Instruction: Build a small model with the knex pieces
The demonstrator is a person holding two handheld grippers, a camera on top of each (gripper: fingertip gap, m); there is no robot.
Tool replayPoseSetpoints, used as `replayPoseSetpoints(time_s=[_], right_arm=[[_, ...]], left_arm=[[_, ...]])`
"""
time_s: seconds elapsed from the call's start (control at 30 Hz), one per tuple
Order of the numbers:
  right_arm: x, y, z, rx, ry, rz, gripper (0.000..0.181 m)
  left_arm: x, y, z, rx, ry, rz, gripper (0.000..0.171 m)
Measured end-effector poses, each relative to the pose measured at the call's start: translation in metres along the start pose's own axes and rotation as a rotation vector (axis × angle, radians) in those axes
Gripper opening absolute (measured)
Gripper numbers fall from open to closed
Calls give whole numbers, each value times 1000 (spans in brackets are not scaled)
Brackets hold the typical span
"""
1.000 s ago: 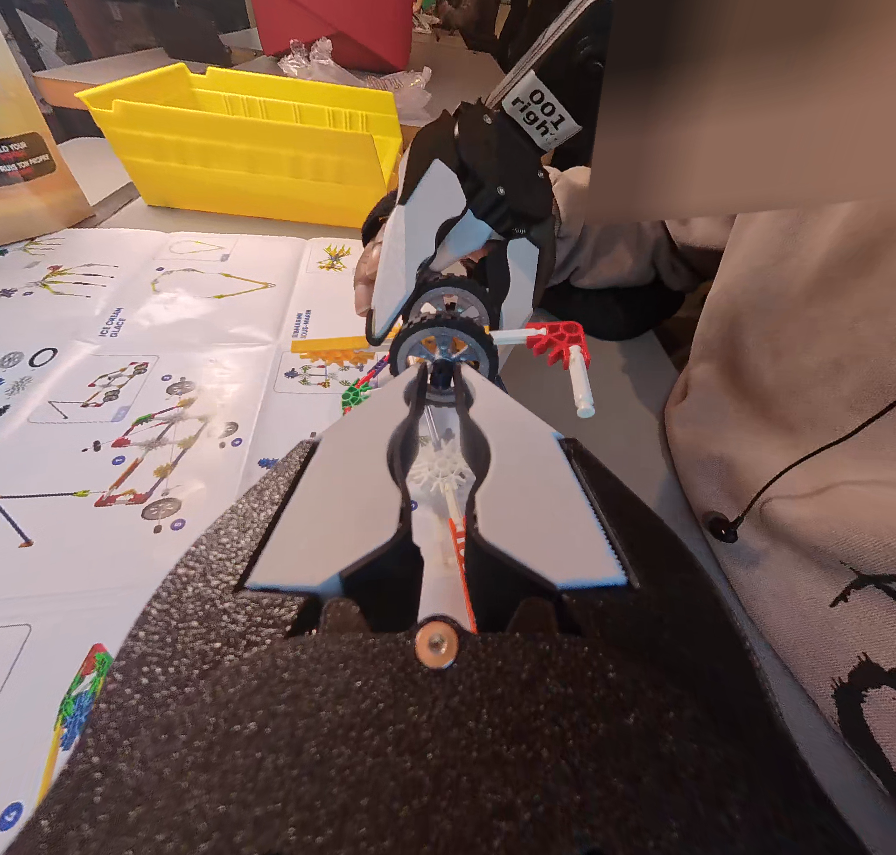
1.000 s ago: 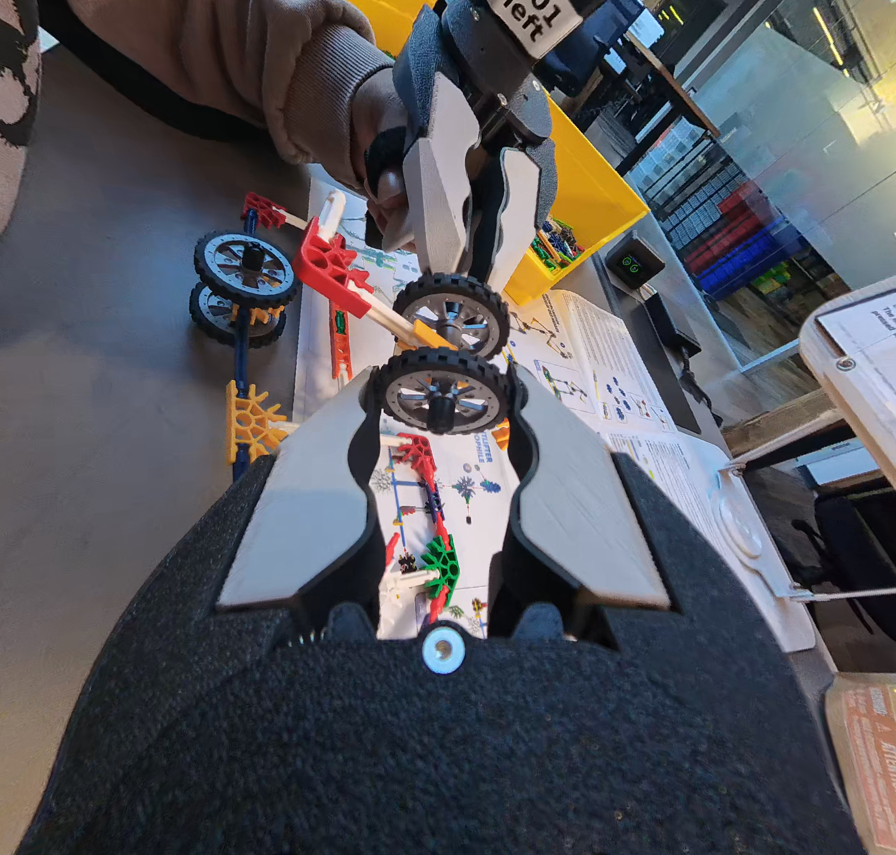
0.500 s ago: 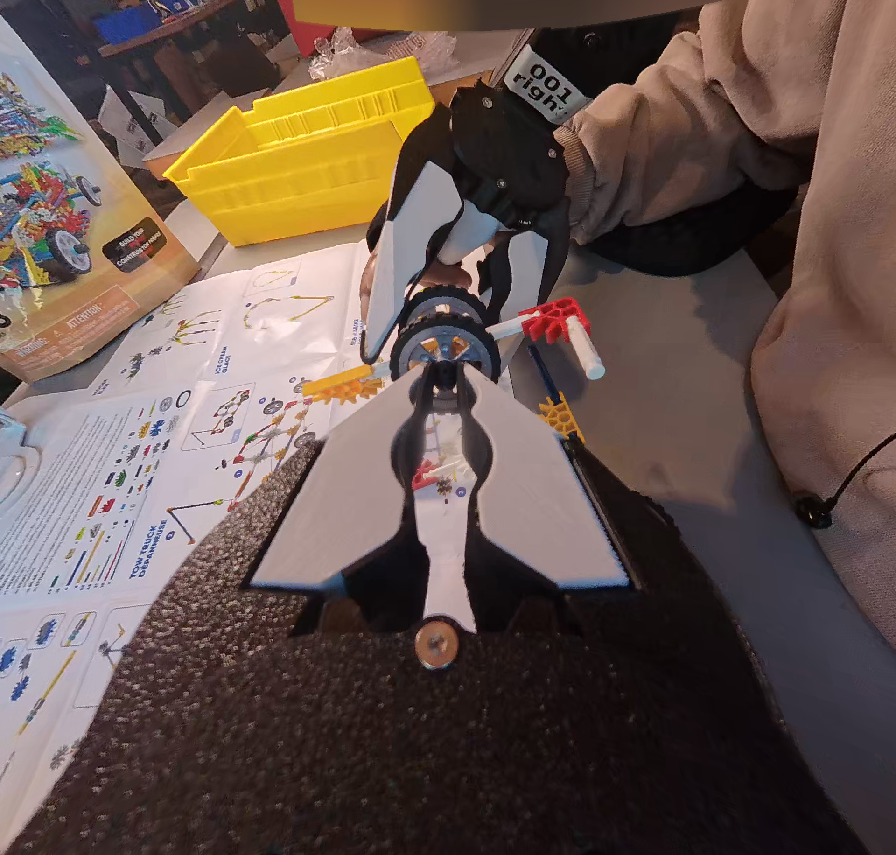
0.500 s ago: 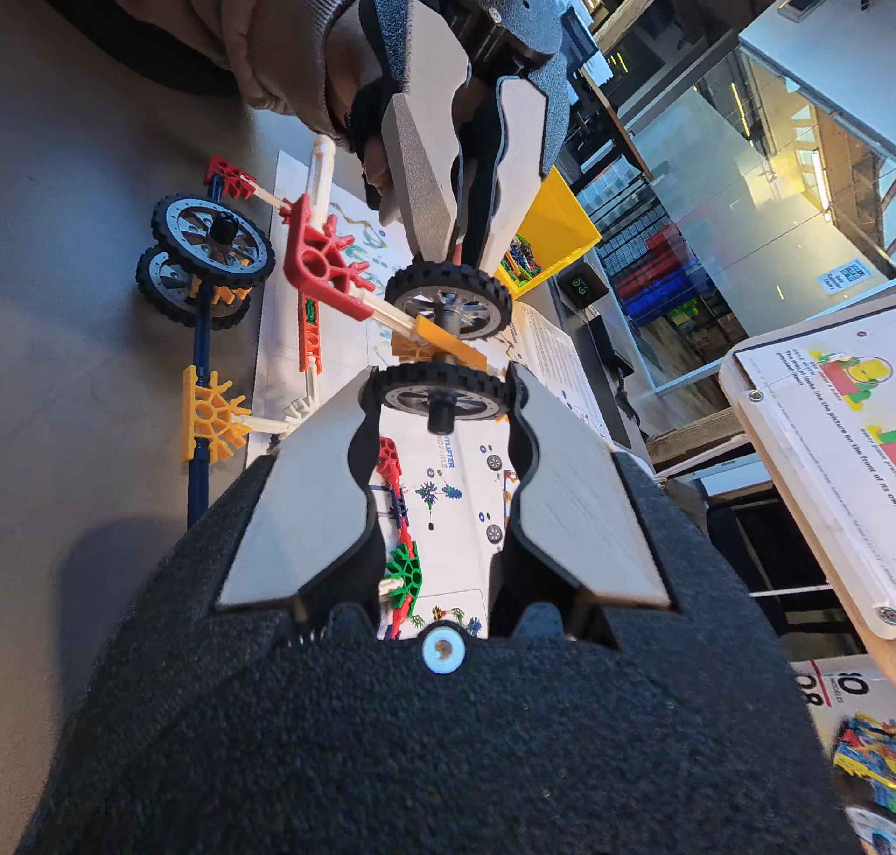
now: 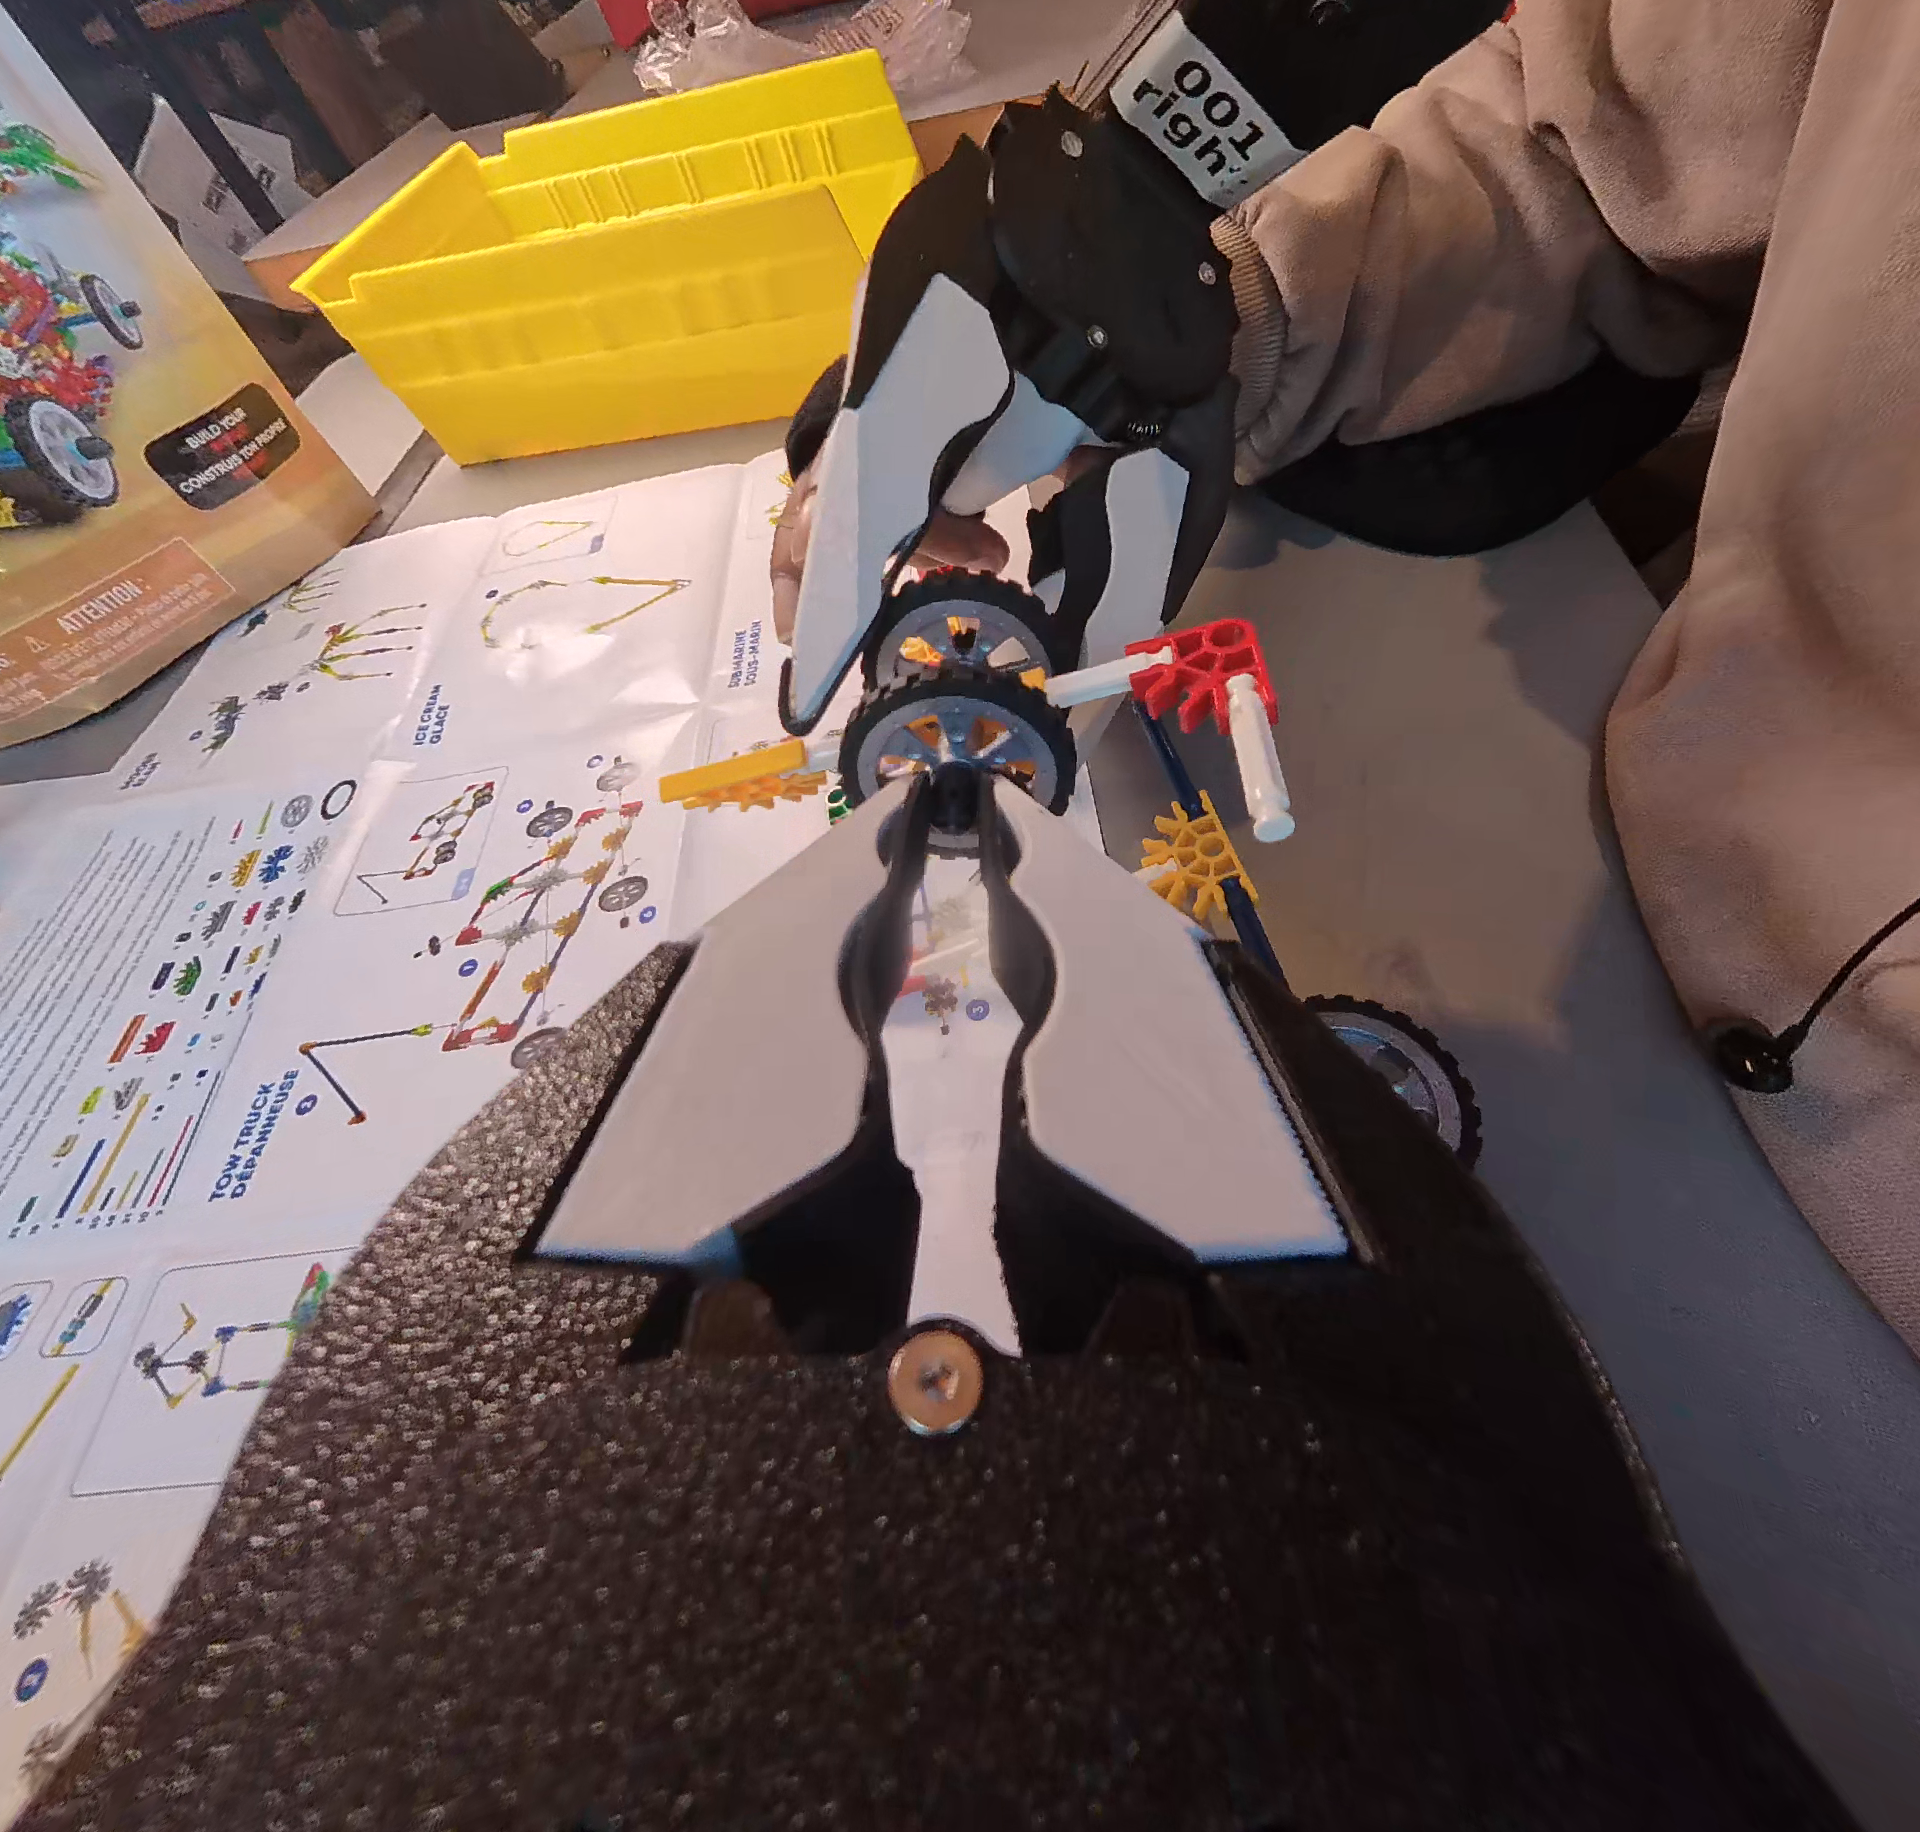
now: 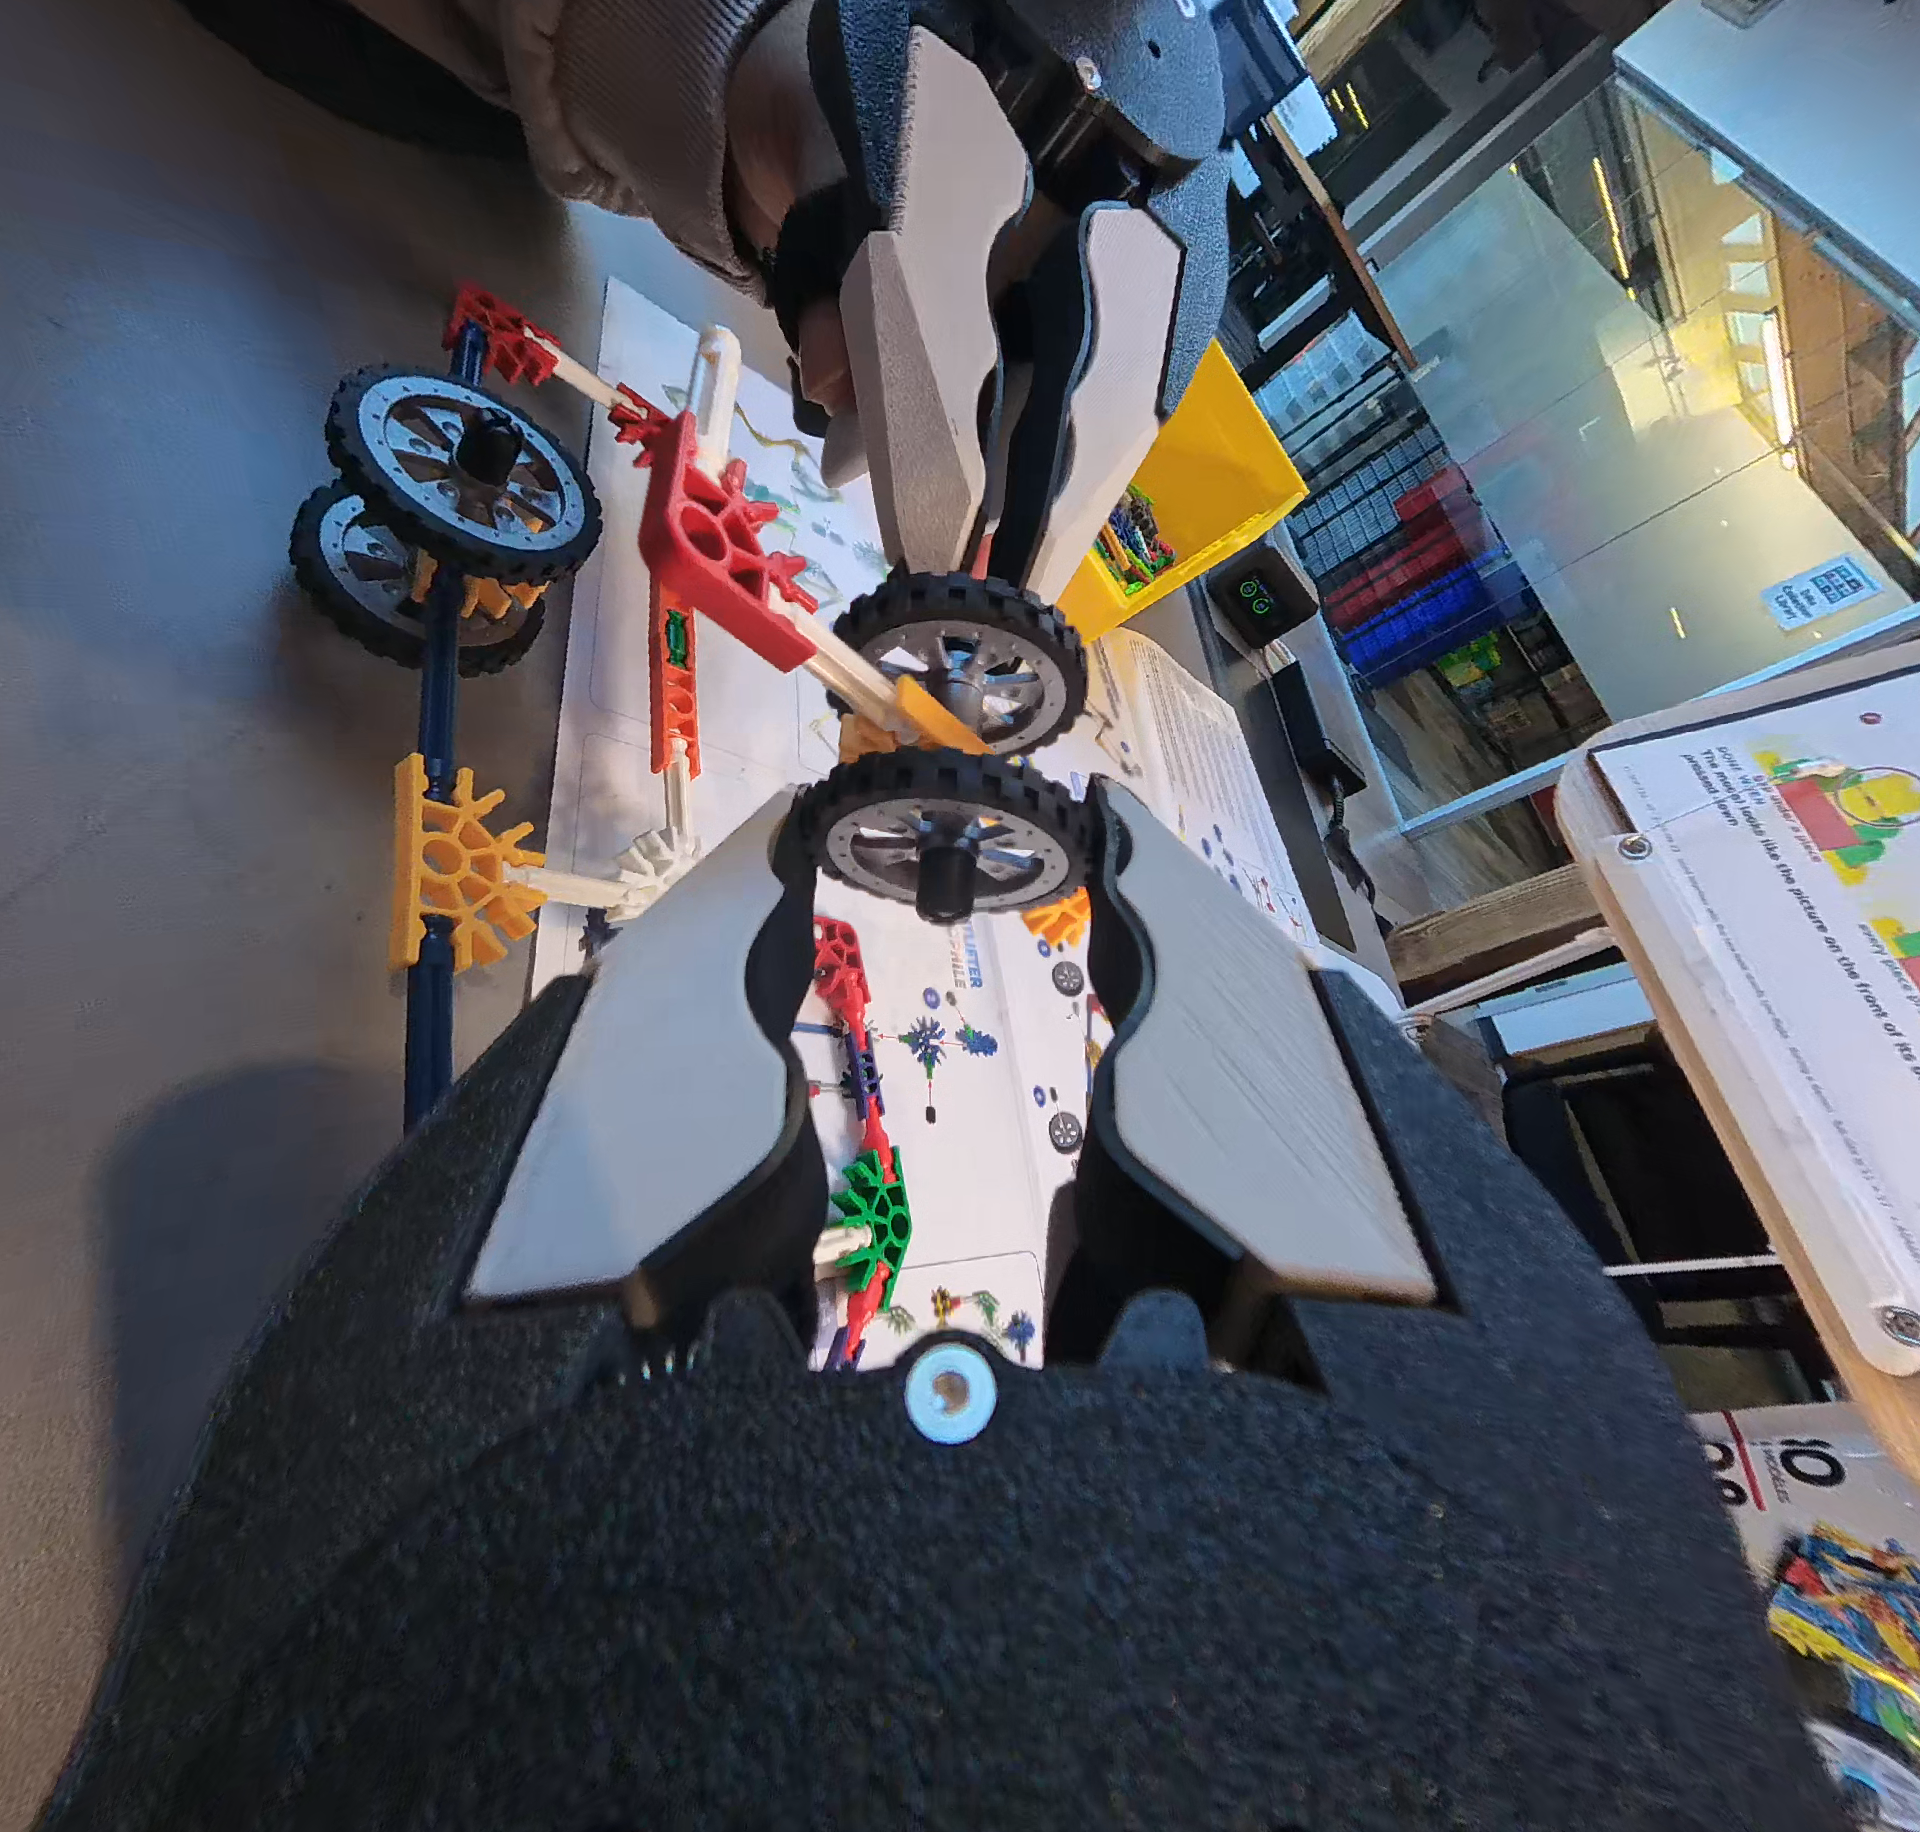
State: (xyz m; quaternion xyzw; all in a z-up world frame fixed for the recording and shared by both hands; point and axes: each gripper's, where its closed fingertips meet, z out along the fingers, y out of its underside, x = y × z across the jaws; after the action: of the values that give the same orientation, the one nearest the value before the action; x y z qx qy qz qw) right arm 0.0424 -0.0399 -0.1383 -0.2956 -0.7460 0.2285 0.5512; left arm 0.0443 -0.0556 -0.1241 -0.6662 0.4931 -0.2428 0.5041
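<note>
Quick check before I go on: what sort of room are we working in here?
Probably a workshop or lab with a hobby bench: a yellow parts bin on the grey table, a fold-out instruction sheet, and shelves of coloured storage bins behind glass.

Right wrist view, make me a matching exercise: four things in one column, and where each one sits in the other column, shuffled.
Things:
1. near wheel
2. far wheel
3. green connector
4. yellow bin

Places:
a. at the tips of the left claw
b. behind the left claw, holding small coloured pieces
c. gripped across its tyre by the right claw
d. lying on the instruction sheet, seen between the right claw's fingers

Pairs: 1-c, 2-a, 3-d, 4-b
</note>
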Motion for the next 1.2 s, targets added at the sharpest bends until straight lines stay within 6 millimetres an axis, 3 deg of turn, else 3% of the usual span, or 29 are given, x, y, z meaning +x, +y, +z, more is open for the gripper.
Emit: replayPoseSetpoints(time_s=[0.13,0.23,0.3,0.4,0.5,0.6,0.7,0.83,0.93,1.0,1.1,1.2], right_arm=[[-7,9,3,-53,-22,-23,50],[1,30,3,-168,23,-26,50],[8,46,1,-244,57,-39,50],[18,59,2,-336,122,-81,50],[24,77,2,-461,165,-130,50],[23,89,3,-544,170,-117,50],[21,82,10,-541,166,-57,50],[11,61,14,-417,106,104,50],[17,31,4,-181,51,301,53],[28,18,-9,-56,27,418,64],[35,23,-20,-5,-6,535,69],[32,31,-19,-16,5,501,48]], left_arm=[[2,12,4,7,71,-115,7],[-12,22,-2,60,91,-285,8],[-25,17,-10,139,102,-418,22],[-40,9,-14,222,95,-562,24],[-34,3,-9,236,129,-595,29],[-30,12,5,126,41,-464,38],[-28,40,24,-94,-101,-206,37],[-37,52,23,-211,-235,67,4],[-34,34,10,-60,-131,-86,4],[-40,26,-3,51,-82,-221,3],[-45,16,-18,195,1,-372,3],[-42,5,-24,281,69,-431,3]])
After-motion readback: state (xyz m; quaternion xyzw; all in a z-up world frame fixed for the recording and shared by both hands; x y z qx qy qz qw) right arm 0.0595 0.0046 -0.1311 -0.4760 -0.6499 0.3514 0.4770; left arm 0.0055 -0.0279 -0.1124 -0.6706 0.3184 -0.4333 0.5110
